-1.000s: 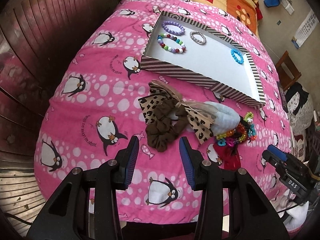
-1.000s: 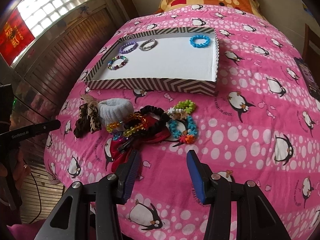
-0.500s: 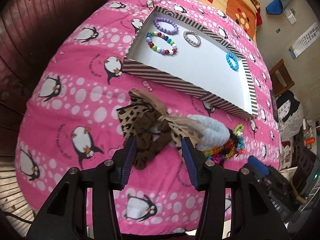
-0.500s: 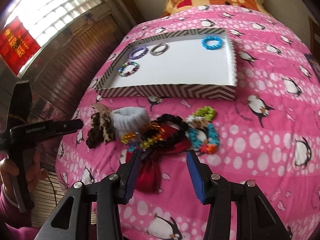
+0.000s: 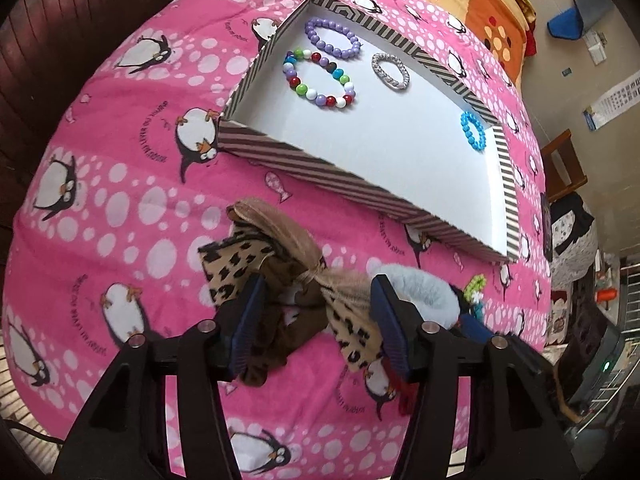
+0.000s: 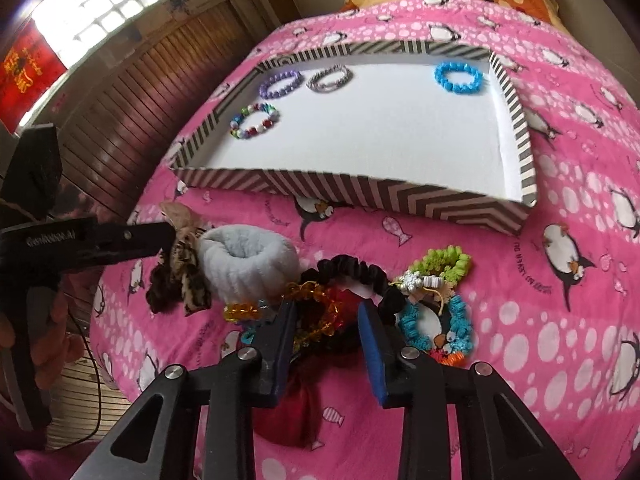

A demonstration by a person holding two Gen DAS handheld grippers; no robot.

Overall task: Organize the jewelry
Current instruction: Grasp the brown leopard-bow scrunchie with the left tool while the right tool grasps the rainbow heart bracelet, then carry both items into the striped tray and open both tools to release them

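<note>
Left gripper (image 5: pixel 316 312): black frame, blue pads, silver screws.
Right gripper (image 6: pixel 326 332): same black frame, blue pads.
Sleeve (image 6: pixel 28 462): magenta.

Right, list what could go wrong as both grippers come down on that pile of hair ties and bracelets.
1. The left gripper, jaws opening, straddles the leopard bow and the brown scrunchie together; it may lift both.
2. The right gripper, jaws closing, has the amber bead bracelet tangled with the black scrunchie between its fingers; one could drag the other.
3. The grippers work close together beside the grey scrunchie and might bump.
</note>
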